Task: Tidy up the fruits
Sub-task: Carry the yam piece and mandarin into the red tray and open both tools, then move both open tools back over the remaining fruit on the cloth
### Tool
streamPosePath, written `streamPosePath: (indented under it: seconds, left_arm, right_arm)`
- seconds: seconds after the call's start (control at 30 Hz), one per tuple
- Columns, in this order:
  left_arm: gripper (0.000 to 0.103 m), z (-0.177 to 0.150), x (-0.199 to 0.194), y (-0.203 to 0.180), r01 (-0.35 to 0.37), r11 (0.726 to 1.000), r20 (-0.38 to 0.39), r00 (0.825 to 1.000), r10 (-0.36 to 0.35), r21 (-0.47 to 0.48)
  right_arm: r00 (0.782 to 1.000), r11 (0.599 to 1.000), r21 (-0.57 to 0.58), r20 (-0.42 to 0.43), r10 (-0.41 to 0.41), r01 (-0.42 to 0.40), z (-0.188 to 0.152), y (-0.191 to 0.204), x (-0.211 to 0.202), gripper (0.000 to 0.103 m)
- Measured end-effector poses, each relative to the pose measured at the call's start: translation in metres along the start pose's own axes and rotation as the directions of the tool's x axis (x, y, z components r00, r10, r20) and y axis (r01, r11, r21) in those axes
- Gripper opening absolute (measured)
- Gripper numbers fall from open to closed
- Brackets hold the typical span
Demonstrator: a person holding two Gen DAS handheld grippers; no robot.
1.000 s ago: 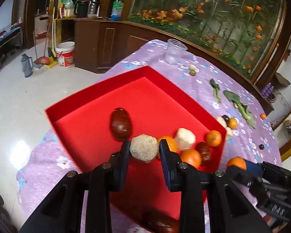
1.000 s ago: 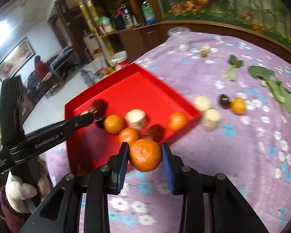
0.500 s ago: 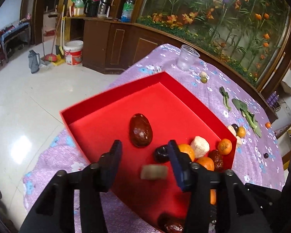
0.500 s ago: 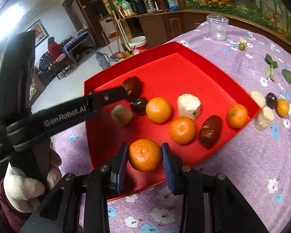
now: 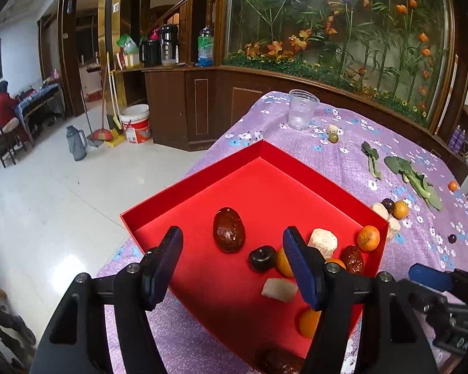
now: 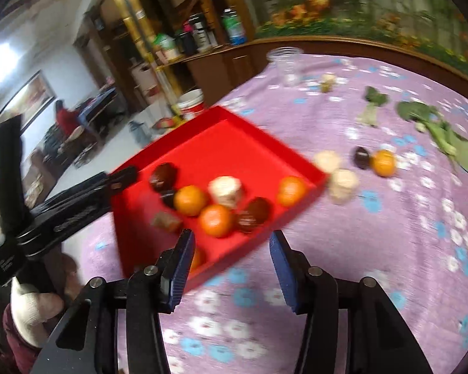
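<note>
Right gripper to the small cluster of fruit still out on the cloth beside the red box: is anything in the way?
Nothing visible blocks it. Between the right gripper, jaws opening and empty, and the cluster lies only flowered tablecloth. The red box corner sits just left of that line.

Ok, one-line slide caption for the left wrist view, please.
Left gripper, jaws opening and empty, above the red tray holding oranges, brown fruits and pale chunks.

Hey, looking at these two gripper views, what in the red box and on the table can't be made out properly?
- Left wrist view: a dark fruit at the red box's near corner, cut off by the bottom edge.
- Left wrist view: an orange half hidden behind the left gripper finger.
- Right wrist view: motion blur smears everything; the tan lump can't be identified.
- Right wrist view: an orange mostly hidden behind the right gripper finger.
</note>
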State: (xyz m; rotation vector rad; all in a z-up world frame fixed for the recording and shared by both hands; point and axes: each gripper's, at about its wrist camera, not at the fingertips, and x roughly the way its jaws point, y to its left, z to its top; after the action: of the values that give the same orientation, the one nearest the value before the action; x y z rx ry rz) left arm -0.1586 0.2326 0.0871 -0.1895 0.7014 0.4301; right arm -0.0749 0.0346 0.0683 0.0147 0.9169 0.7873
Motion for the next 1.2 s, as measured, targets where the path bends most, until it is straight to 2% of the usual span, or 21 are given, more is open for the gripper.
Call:
streamPosePath:
  seconds: [0.07, 0.17, 0.2, 0.23, 0.27, 0.3, 0.37, 0.47, 0.67, 0.9, 1.03, 1.2]
  left_arm:
    - [0.066, 0.0, -0.003, -0.004, -0.012, 1.0, 0.001, 1.0, 0.012, 0.011]
    - [0.068, 0.002, -0.01, -0.006, -0.044, 0.999, 0.011, 0.999, 0.044, 0.023]
    - [0.075, 0.003, -0.014, -0.006, -0.059, 0.998, 0.019, 0.998, 0.058, 0.022]
    - [0.079, 0.004, -0.016, -0.005, -0.07, 0.997, 0.025, 0.997, 0.07, 0.02]
    - [0.085, 0.004, -0.018, -0.005, -0.084, 0.996, 0.03, 0.996, 0.083, 0.018]
    - [0.086, 0.004, -0.019, -0.005, -0.087, 0.996, 0.031, 0.996, 0.087, 0.018]
    - [0.086, 0.003, -0.019, -0.007, -0.066, 0.998, 0.017, 0.998, 0.066, 0.017]
    - [0.086, 0.001, -0.021, -0.015, -0.025, 1.0, 0.006, 1.0, 0.025, 0.015]
    - [0.086, 0.002, -0.03, -0.037, 0.065, 0.997, 0.027, 0.997, -0.066, 0.041]
    - [0.086, -0.003, -0.017, -0.063, 0.166, 0.984, -0.026, 0.986, -0.164, 0.064]
    - [0.086, -0.002, -0.013, -0.064, 0.188, 0.981, -0.029, 0.982, -0.186, 0.055]
    - [0.086, 0.003, -0.006, -0.041, 0.182, 0.983, -0.013, 0.983, -0.182, -0.027]
  right_arm:
    - [1.0, 1.0, 0.004, -0.013, 0.027, -0.026, 0.007, 0.004, 0.002, 0.055]
    - [0.996, 0.996, -0.049, 0.044, 0.073, -0.071, 0.018, 0.023, -0.017, 0.055]
    - [0.994, 0.994, -0.07, 0.063, 0.093, -0.088, 0.02, 0.029, -0.024, 0.058]
    - [0.992, 0.992, -0.081, 0.072, 0.105, -0.1, 0.02, 0.032, -0.028, 0.07]
    - [0.99, 0.99, -0.091, 0.081, 0.111, -0.104, 0.016, 0.033, -0.031, 0.076]
    - [0.991, 0.991, -0.095, 0.082, 0.105, -0.097, 0.011, 0.032, -0.032, 0.079]
    - [0.996, 0.993, -0.098, 0.061, 0.065, -0.059, -0.002, 0.026, -0.025, 0.079]
    - [0.998, 0.998, -0.041, 0.028, 0.05, -0.048, -0.012, 0.007, -0.019, 0.079]
    - [0.999, 0.999, 0.04, 0.051, 0.004, -0.006, -0.017, -0.037, -0.033, 0.079]
    - [0.999, 0.994, 0.1, 0.036, -0.038, 0.034, -0.024, -0.067, -0.035, 0.079]
    - [0.998, 0.992, 0.117, 0.026, -0.057, 0.053, -0.02, -0.082, -0.031, 0.079]
    - [0.995, 0.985, 0.154, 0.044, -0.086, 0.079, -0.007, -0.105, -0.036, 0.079]
